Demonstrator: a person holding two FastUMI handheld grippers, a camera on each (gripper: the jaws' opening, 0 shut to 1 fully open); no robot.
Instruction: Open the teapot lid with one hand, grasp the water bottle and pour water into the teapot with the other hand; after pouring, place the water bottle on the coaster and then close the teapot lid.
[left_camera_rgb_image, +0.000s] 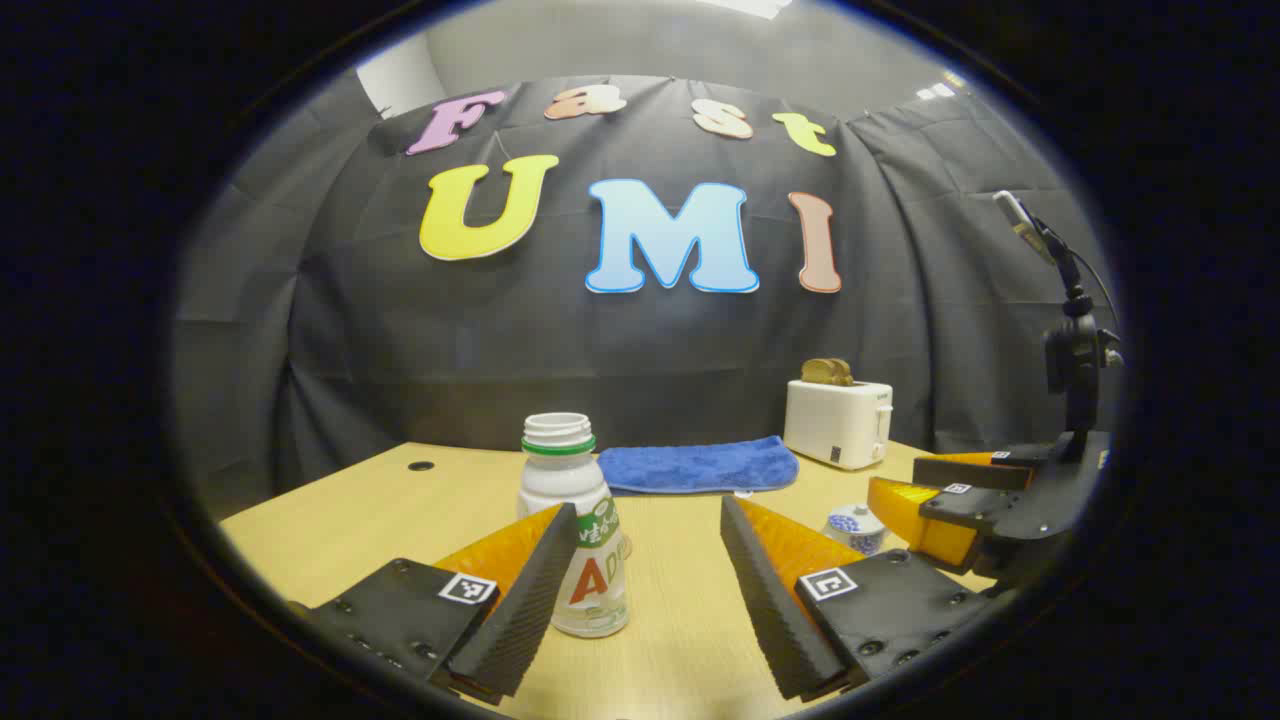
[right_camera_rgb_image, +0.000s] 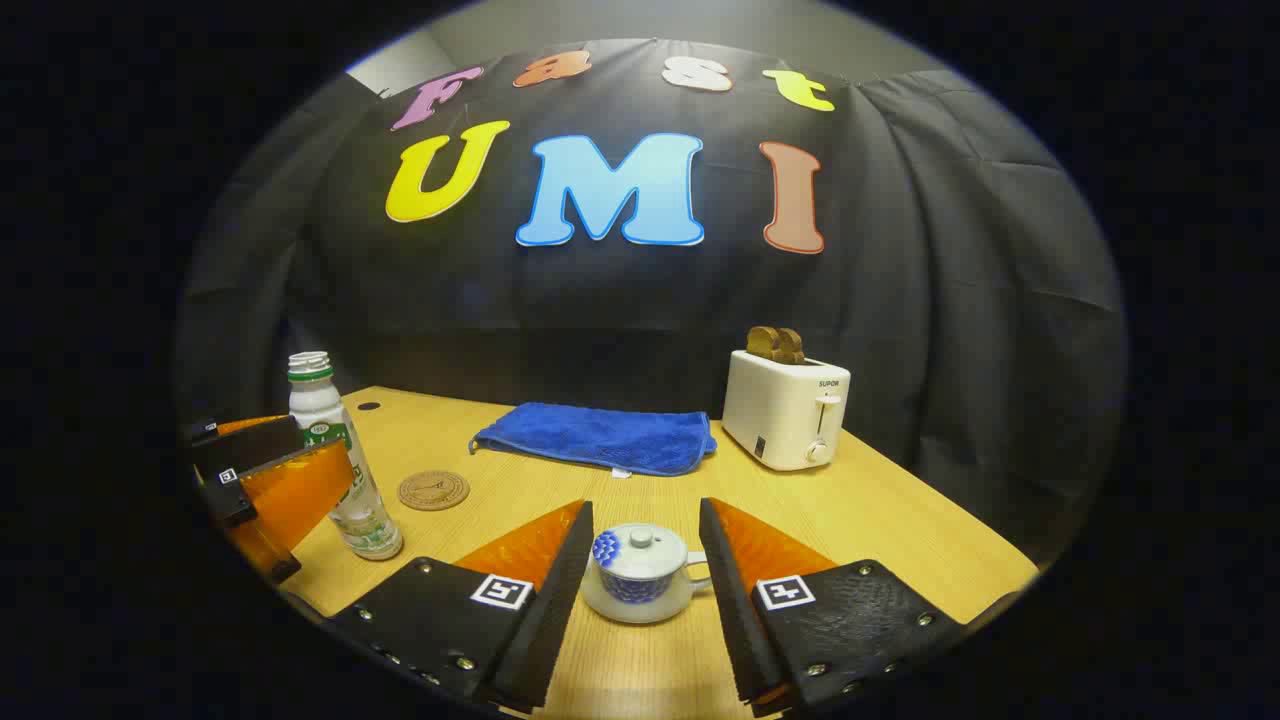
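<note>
A white water bottle with a green neck ring and no cap stands upright on the wooden table. It is just inside the left finger of my open left gripper, and the other finger is well clear of it. In the right gripper view the bottle stands at the far left beside the left gripper. A small white and blue teapot with its lid on sits between the fingers of my open right gripper, untouched. A round cork coaster lies to the right of the bottle.
A folded blue cloth lies at the back middle of the table. A white toaster holding bread stands at the back right. A phone on a black stand rises at the right, above the right gripper and teapot.
</note>
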